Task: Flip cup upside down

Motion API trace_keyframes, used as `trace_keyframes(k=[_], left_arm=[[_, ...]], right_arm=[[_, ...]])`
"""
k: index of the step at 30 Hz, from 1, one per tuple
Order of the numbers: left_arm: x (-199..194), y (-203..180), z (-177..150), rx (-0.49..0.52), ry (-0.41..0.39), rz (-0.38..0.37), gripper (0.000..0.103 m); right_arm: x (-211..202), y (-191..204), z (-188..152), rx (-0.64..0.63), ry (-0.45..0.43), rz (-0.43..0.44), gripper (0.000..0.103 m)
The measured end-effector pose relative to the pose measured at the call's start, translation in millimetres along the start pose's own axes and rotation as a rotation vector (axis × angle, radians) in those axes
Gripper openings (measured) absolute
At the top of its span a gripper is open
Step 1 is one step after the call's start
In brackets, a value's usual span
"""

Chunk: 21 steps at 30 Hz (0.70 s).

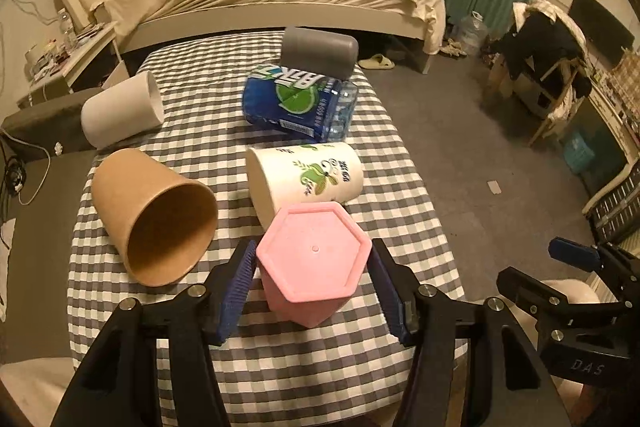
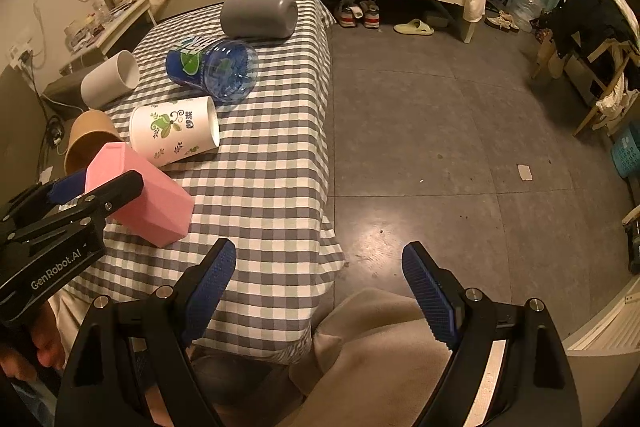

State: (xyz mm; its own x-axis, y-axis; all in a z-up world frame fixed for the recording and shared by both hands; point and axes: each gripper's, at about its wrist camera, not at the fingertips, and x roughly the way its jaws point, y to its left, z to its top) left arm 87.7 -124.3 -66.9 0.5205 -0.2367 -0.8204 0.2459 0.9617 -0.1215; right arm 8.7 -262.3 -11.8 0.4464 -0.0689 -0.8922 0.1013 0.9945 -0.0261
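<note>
While the left gripper spreads around it untouched, the pink hexagonal cup stands inverted near the table's front edge; right gripper spread, empty.

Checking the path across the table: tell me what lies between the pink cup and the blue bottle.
The white printed paper cup, lying on its side, sits between the pink hexagonal cup and the blue bottle. The left wrist view shows it best; the right wrist view agrees.
</note>
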Motion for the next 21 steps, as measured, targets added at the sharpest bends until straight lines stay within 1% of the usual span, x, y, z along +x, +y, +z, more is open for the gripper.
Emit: trace_keyframes(k=[2, 3, 7, 10, 16, 21], left_arm=[[-3.8, 2.4, 1.0, -0.011, -0.014, 0.003, 0.073], [-6.0, 3.4, 1.3, -0.015, -0.023, 0.002, 0.074], [-19.0, 5.8, 6.5, -0.027, -0.048, -0.005, 0.074], [-33.5, 7.7, 10.8, -0.035, -0.083, -0.016, 0.075], [-72.7, 13.3, 17.1, -0.042, -0.183, -0.016, 0.075], [-105.1, 18.8, 14.3, -0.035, -0.26, 0.012, 0.075]], right_arm=[[-1.6, 0.1, 0.7, 0.003, -0.004, -0.001, 0.085], [-2.8, 0.7, 1.0, 0.001, -0.007, -0.001, 0.085], [-10.2, 3.5, 2.5, -0.005, -0.025, 0.007, 0.085], [-17.2, 7.5, 3.2, -0.015, -0.041, 0.004, 0.085], [-43.0, 16.7, 2.2, -0.034, -0.102, 0.005, 0.085], [-68.7, 26.8, -3.0, -0.053, -0.169, 0.013, 0.085]])
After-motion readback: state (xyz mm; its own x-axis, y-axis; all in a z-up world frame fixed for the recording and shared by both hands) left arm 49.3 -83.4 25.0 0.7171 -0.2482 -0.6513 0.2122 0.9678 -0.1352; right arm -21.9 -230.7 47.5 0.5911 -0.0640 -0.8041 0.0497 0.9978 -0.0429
